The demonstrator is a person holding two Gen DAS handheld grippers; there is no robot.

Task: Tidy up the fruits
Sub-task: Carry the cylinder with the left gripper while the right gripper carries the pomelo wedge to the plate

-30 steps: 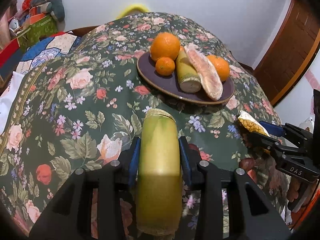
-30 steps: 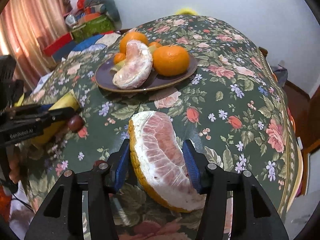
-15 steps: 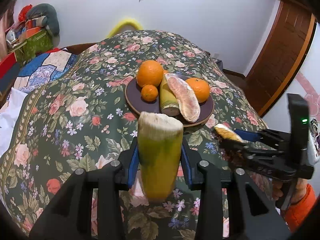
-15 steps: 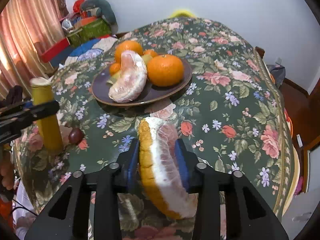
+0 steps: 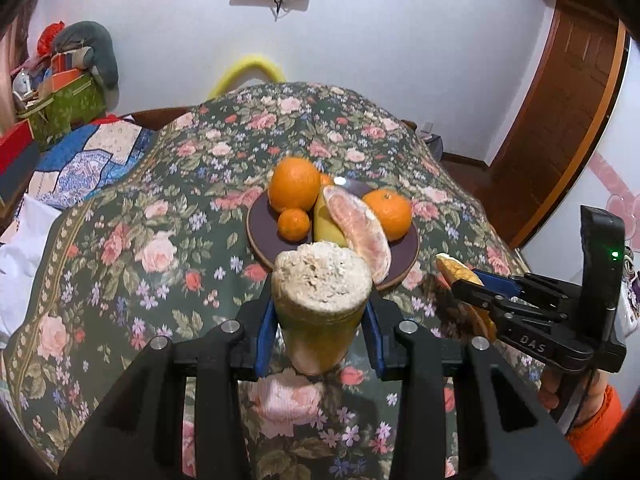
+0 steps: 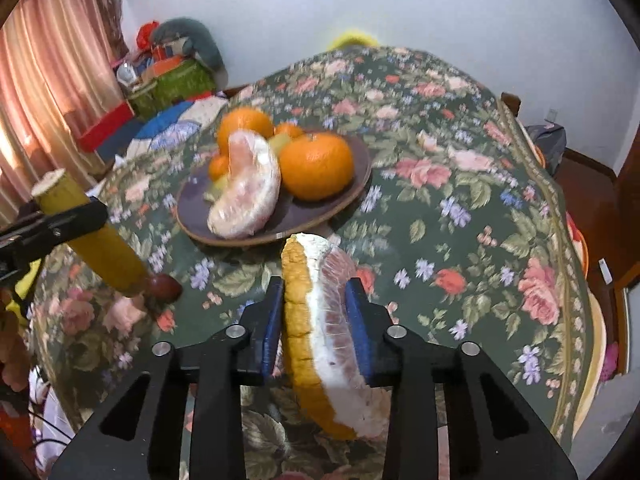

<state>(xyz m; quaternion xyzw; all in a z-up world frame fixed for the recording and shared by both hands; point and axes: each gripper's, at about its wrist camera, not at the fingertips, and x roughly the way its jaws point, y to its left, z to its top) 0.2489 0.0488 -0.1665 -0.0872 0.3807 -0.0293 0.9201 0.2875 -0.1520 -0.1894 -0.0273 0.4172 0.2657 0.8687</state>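
While both pieces lay low on the floral surface [image 5: 120, 248] a second ago, they now hang lifted: left gripper [image 5: 318, 320] fingers clamp the sugarcane piece [image 5: 320, 304], right gripper [image 6: 314, 320] fingers clamp the pomelo wedge [image 6: 320, 320], both just short of the plate [image 6: 352, 184], probably next.

Pomelo wedge [image 5: 460, 276] mostly behind right claw [image 5: 472, 292]

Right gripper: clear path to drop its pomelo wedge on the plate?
Probably yes. The right gripper, shut on the pomelo wedge, is raised just short of the plate, with nothing between. The near rim looks bare; the left gripper with its sugarcane sits off to the side.
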